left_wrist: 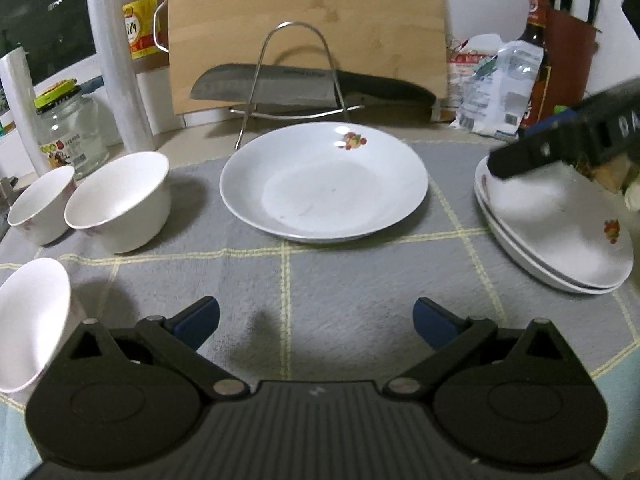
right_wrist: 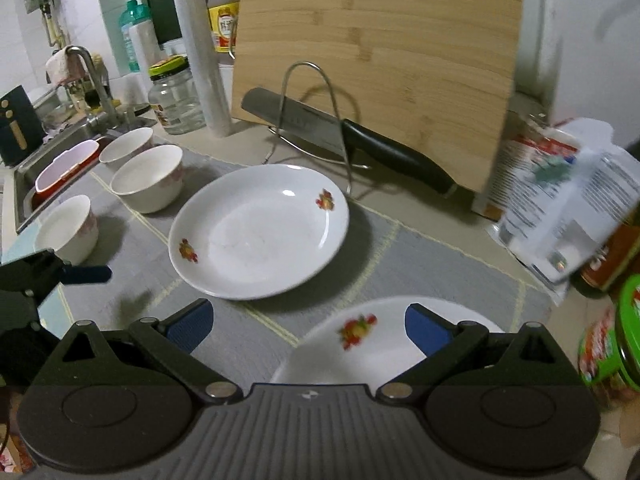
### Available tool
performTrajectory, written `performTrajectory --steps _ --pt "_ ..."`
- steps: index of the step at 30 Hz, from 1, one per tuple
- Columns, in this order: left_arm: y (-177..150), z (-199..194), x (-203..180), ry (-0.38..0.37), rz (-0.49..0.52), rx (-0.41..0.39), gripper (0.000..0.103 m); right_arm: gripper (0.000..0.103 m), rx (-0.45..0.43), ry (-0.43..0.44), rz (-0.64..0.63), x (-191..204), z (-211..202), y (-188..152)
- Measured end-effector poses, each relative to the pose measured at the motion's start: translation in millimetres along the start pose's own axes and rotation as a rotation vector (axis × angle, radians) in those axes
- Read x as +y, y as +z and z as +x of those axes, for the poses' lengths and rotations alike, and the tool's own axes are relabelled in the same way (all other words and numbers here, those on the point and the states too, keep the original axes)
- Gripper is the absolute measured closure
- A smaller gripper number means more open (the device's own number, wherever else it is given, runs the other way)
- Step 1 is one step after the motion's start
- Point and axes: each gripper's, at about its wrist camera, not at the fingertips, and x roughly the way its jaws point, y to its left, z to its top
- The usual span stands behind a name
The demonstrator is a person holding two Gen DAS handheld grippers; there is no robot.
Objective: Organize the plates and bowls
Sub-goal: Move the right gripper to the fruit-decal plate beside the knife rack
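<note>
My left tongs [left_wrist: 316, 322] hang spread wide over the grey checked mat [left_wrist: 360, 280], nothing between the blue pads. Ahead of them a single white plate [left_wrist: 324, 188] with a fruit print lies flat on the mat, well clear of the pads. To its left stand two white bowls [left_wrist: 120, 200], rims nearly touching, and a third bowl [left_wrist: 32, 320] sits close by my left pad, at the frame's edge. To the right, two plates are stacked [left_wrist: 560, 232], and my other tool reaches over their far rim.

My right tongs [right_wrist: 308, 326] are spread just as wide and grip nothing; the top plate of the stack [right_wrist: 360, 344] lies below and between the pads, but I cannot tell whether either pad touches it. Behind the single plate, a wire rack [right_wrist: 316, 120] stands on the table with a black-handled knife [right_wrist: 360, 140] resting across it, and a bamboo cutting board [right_wrist: 380, 60] leans upright behind it.
</note>
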Motion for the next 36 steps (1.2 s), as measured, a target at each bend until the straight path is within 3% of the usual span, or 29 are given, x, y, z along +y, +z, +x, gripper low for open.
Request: performTrajectory --steps 12,30,36 --pt "-1.4 35.6 14.8 -0.058 0.010 0.033 0.000 0.000 0.069 0.042 0.015 0.2 47.5 38.3" --pt "17.5 65.5 28.2 -0.106 0.026 -0.039 0.000 0.000 0.255 0.101 0.107 -23.8 132.9 66.7" --pt "17.9 68.5 32.0 -0.111 0.025 -0.062 0.000 0.000 0.263 0.116 0.089 -19.0 148.2 74.6"
